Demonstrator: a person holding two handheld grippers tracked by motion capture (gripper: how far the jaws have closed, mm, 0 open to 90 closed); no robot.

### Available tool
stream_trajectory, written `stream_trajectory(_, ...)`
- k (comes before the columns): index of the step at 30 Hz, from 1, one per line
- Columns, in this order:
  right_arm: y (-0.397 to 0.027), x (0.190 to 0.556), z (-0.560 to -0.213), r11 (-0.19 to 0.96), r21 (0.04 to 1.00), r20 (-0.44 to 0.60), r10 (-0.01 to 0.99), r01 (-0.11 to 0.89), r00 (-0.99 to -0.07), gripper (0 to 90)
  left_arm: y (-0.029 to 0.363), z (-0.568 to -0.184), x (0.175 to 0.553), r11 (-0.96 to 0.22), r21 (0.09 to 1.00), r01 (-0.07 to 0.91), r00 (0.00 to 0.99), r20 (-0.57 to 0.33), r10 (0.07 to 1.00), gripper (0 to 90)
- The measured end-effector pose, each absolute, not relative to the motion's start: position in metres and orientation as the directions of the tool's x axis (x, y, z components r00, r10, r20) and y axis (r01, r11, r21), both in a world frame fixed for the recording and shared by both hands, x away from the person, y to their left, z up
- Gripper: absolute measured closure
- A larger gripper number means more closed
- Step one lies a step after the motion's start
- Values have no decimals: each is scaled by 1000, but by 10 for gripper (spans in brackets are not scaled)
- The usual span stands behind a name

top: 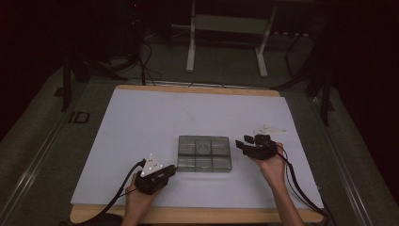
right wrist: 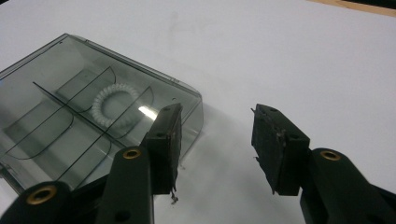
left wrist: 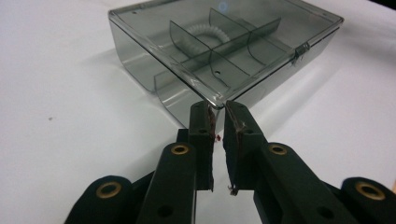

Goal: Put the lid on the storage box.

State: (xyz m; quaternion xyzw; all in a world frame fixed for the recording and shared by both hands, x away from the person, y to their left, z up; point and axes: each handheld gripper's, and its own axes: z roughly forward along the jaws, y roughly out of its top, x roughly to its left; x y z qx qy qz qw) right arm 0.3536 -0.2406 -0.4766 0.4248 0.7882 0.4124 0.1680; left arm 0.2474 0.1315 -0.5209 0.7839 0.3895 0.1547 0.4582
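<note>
Smoky clear box (top: 204, 153) sits mid-table (top: 141, 122), lid shut; left gripper (top: 170, 172) at its near-left corner, right gripper (top: 243, 142) just beside its right end. Left gripper view: jaws nearly closed w/ thin gap, tips at box (left wrist: 219, 60) corner, grasping nothing. Right gripper view: jaws spread wide, empty; white coil (right wrist: 116, 105) in box's (right wrist: 70, 116) middle compartment.

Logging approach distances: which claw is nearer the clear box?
Left. The left claw sits at a corner of the clear box; the right claw hangs beside its right end.
</note>
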Motion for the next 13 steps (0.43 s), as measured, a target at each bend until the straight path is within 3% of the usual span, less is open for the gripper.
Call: stream_trajectory(13,-242,354,-477,301,791,84,809,533,-582,528,148,-519,257,-246,840,484,583,-100,807,803)
